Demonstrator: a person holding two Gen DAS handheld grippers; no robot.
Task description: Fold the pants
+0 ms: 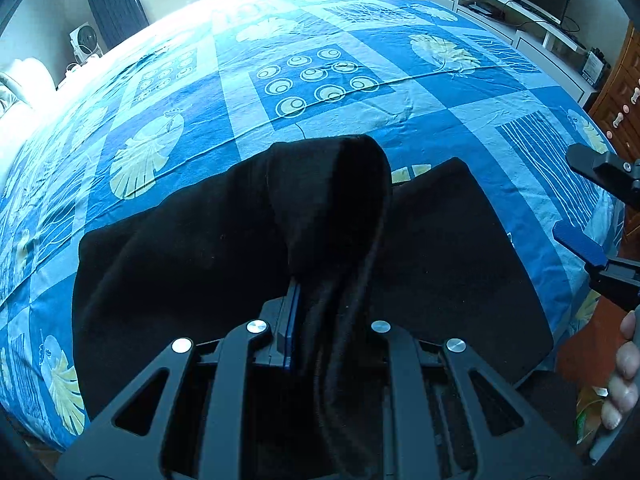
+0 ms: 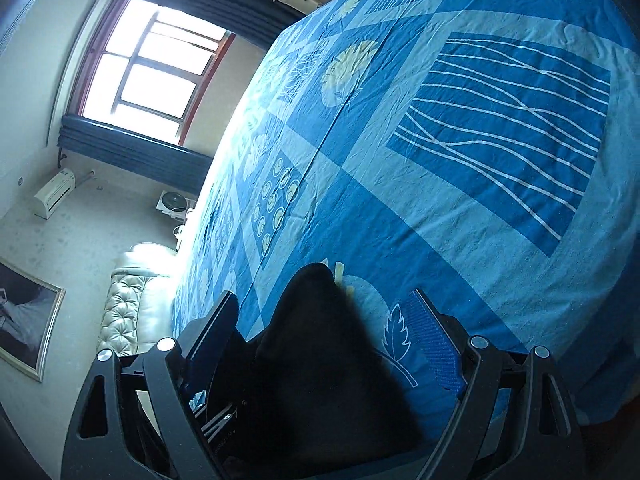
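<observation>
black pants [image 1: 200, 248] on the blue bedsheet [image 1: 312, 80]: your left gripper [image 1: 304, 312] pinches a fold; your right gripper [image 2: 332, 336] spread wide, empty.

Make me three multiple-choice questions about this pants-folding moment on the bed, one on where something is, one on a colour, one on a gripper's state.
1. Where do the pants lie?
A. on the TV shelf
B. on the bed sheet, near its front edge
C. on the floor

2. What colour are the pants?
A. black
B. white
C. red

3. How does the left gripper stand?
A. wide open, with nothing in it
B. out of view
C. shut on a fold of the pants

Answers:
1 B, dark cloth is spread over the blue patterned sheet.
2 A, the cloth is black in both views.
3 C, a bunched fold of cloth rises from its closed fingers, while the right gripper stands open.
</observation>
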